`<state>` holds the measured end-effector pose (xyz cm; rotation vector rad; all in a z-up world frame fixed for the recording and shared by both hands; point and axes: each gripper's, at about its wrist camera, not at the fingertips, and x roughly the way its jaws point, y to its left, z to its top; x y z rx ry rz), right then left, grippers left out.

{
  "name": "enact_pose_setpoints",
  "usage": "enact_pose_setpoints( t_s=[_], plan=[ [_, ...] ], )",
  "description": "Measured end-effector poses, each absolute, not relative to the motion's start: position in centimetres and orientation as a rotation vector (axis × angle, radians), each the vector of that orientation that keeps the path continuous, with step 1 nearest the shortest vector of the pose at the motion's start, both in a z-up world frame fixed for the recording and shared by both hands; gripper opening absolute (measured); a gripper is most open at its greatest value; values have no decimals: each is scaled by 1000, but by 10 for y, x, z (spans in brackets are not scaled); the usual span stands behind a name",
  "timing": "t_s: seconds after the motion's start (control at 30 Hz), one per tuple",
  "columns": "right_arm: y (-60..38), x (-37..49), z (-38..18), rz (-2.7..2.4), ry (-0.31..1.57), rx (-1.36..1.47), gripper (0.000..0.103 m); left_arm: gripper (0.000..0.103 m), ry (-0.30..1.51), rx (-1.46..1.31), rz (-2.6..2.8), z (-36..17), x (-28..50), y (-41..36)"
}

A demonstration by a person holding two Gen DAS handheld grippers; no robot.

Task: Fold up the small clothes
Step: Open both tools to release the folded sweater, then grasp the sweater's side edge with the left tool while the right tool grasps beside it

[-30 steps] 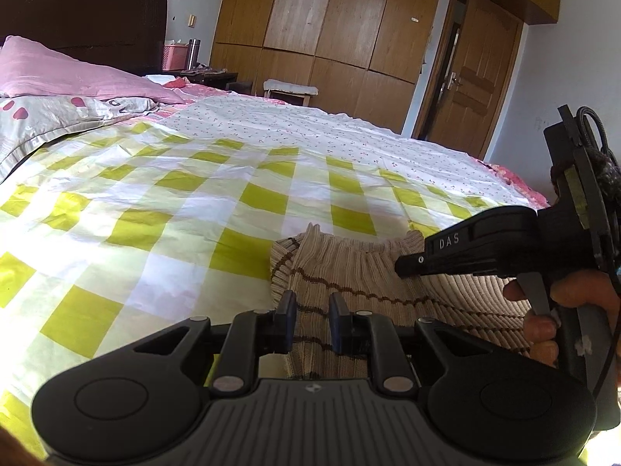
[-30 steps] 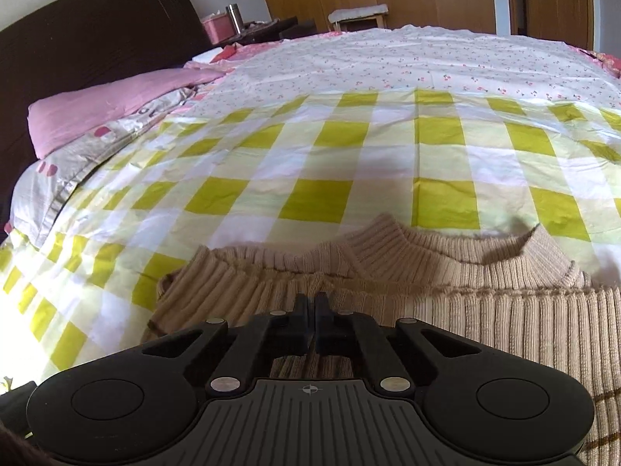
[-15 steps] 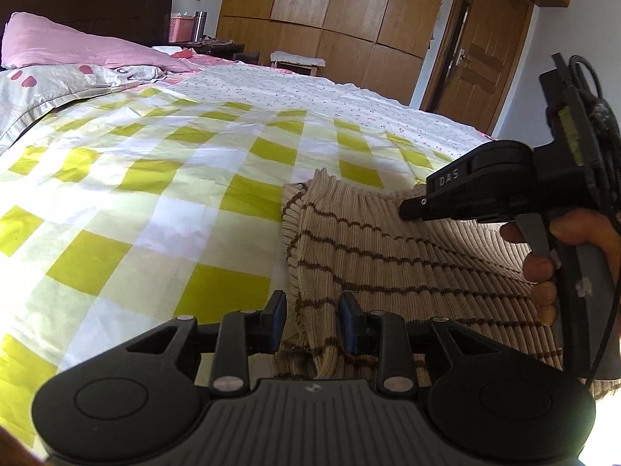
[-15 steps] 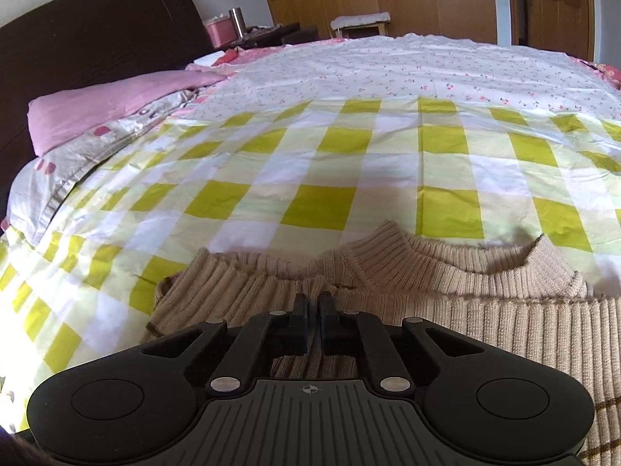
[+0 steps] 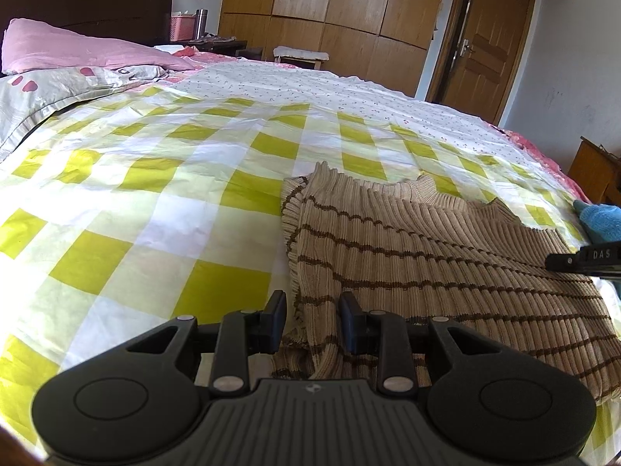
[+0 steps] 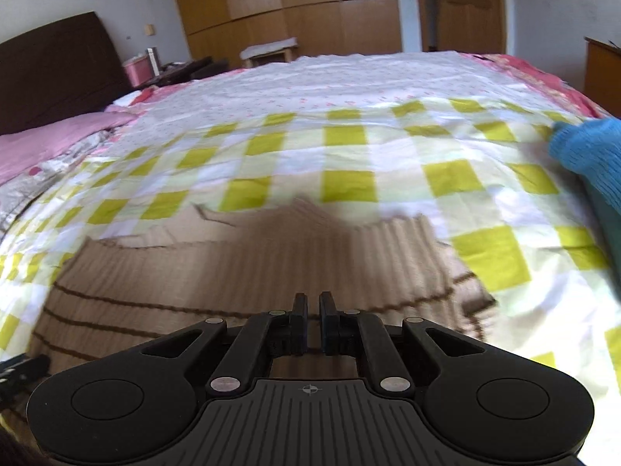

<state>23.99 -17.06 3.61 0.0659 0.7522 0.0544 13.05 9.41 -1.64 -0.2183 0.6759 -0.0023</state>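
Observation:
A beige ribbed sweater with thin brown stripes [image 5: 434, 256] lies folded on the yellow-checked bed cover [image 5: 155, 202]. My left gripper [image 5: 312, 312] is open, with the sweater's near left edge lying loose between its fingers. My right gripper [image 6: 312, 308] has its jaws almost together with a thin gap and nothing between them; it hovers above the sweater [image 6: 240, 272], which is blurred in the right wrist view. The right gripper's tip [image 5: 582, 260] shows at the right edge of the left wrist view.
A blue knitted garment [image 6: 586, 155] lies at the right of the bed, also in the left wrist view [image 5: 601, 221]. Pink pillows [image 5: 77, 48] and a dark headboard are at the far left. Wardrobes and a door stand beyond the bed.
My left gripper opened wider and let go of the sweater edge. My right gripper let go of the sweater, lifted and swung right; the sweater now lies flat.

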Motion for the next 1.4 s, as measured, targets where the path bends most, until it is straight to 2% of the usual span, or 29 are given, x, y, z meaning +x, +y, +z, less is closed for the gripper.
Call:
enact_pose_setpoints(
  t_s=[0.13, 0.23, 0.6, 0.73, 0.97, 1.4],
  plan=[
    [-197, 241, 24, 27, 777, 152, 4, 35, 693, -223, 10, -14, 131, 94],
    [-199, 233, 33, 36, 741, 169, 10, 35, 680, -208, 18, -7, 125, 90],
    [-223, 217, 37, 31, 769, 179, 11, 35, 654, -134, -1, 8, 108, 70],
    [-234, 206, 47, 42, 723, 273, 13, 35, 622, -95, -39, 22, 96, 54],
    [-258, 198, 35, 52, 760, 284, 13, 35, 610, 7, -170, 36, 76, -6],
    [-331, 186, 29, 174, 722, 563, 16, 35, 597, 326, -440, 24, 50, -147]
  ],
)
